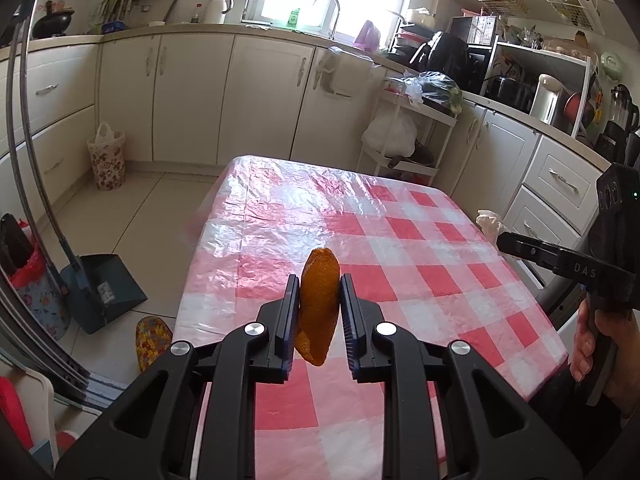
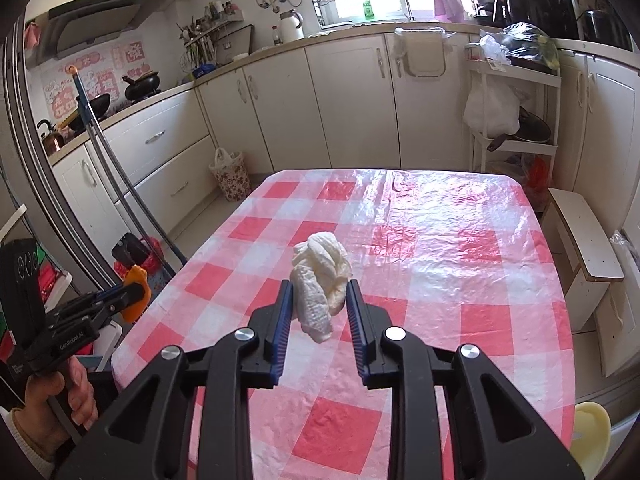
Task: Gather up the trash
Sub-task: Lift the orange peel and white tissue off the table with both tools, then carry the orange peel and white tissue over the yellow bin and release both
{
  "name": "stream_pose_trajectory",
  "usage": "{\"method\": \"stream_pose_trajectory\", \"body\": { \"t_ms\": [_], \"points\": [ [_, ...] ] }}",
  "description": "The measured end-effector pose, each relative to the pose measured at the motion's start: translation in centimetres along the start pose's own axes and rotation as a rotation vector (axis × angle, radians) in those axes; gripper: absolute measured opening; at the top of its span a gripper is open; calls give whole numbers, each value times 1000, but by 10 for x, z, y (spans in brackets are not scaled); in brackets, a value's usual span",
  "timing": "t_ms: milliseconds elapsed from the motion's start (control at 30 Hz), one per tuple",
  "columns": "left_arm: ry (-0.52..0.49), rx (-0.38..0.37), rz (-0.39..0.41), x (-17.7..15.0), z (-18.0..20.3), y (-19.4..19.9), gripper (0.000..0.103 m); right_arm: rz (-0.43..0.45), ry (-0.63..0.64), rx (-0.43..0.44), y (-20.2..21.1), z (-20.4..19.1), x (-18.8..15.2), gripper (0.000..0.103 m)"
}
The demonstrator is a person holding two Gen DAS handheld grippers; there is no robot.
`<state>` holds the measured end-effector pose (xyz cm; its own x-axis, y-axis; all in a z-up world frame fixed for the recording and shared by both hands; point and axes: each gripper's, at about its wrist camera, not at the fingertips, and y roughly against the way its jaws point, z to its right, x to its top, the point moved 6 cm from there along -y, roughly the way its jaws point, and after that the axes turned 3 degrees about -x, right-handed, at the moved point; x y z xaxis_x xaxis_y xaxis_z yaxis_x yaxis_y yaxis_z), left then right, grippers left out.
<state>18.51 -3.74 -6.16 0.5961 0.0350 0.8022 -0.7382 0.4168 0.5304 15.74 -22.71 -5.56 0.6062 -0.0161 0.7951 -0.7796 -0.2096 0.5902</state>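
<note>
While both hands hold their pickings clear of the counter, the trash is gathered and waits for a bin.

On the left, the left gripper has its jaws pinching an orange peel, held upright above the checked cloth, probably so it can be carried off without dropping bits. On the right, the right gripper has a crumpled white tissue between jaws that are opening, with the pads hardly pressing it, so its hold looks slack. The counter, under pink-and-white checks and a clear plastic sheet, shows no other litter. Beyond it are cream kitchen cupboards, a floral waste basket on the tiled floor, and a dustpan at the left, the likely places to drop both.
</note>
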Motion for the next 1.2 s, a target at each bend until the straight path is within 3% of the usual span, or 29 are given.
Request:
{"method": "stream_pose_trajectory", "body": {
  "t_ms": [367,633,967,1200],
  "points": [
    [12,-13,-3,0,0,-2,18,-1,-16,23,3,-1,0,28],
    [16,-45,-3,11,8,3,18,6,-101,79,33,3,2,28],
    [-75,-146,-21,20,86,17,18,62,-143,54,97,42,-13,28],
    [-146,-224,-65,14,152,13,18,92,-220,-30,132,96,-43,29]
  ]
}}
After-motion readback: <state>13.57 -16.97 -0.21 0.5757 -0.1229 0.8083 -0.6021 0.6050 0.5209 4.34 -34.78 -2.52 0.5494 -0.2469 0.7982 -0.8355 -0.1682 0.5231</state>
